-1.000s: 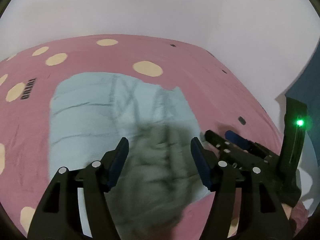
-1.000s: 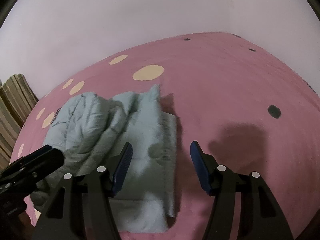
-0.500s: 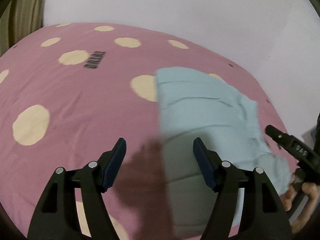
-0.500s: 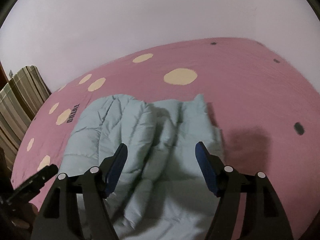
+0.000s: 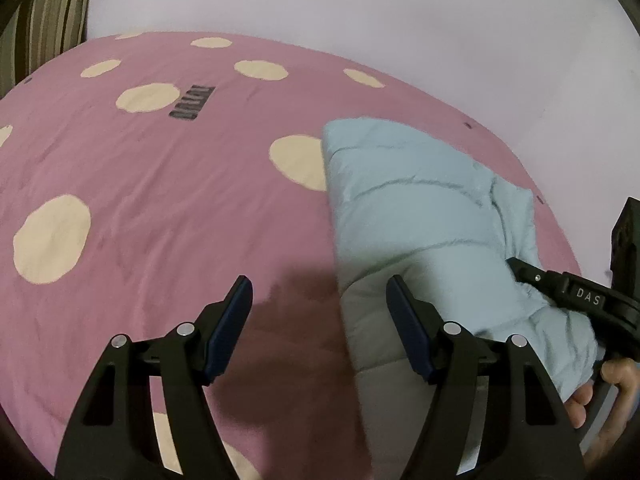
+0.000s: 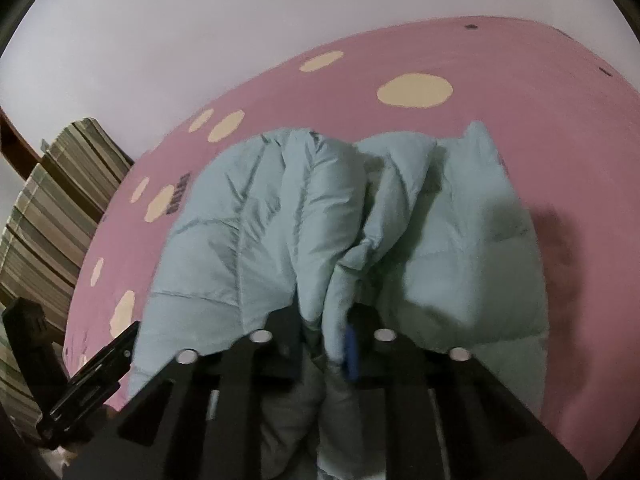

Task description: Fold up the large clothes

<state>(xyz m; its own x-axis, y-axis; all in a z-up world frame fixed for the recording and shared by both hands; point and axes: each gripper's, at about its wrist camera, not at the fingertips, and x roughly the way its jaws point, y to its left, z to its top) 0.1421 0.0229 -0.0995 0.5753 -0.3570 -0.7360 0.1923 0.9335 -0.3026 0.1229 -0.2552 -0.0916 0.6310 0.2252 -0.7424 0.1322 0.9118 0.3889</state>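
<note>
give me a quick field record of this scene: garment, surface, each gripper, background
garment: light blue puffer jacket, partly folded and bunched, lying on the bed
surface: pink bedspread with cream dots
left gripper: open, empty, over the bedspread at the jacket's left edge
right gripper: shut on a fold of the jacket's near edge
background: white wall; striped fabric beside the bed
</note>
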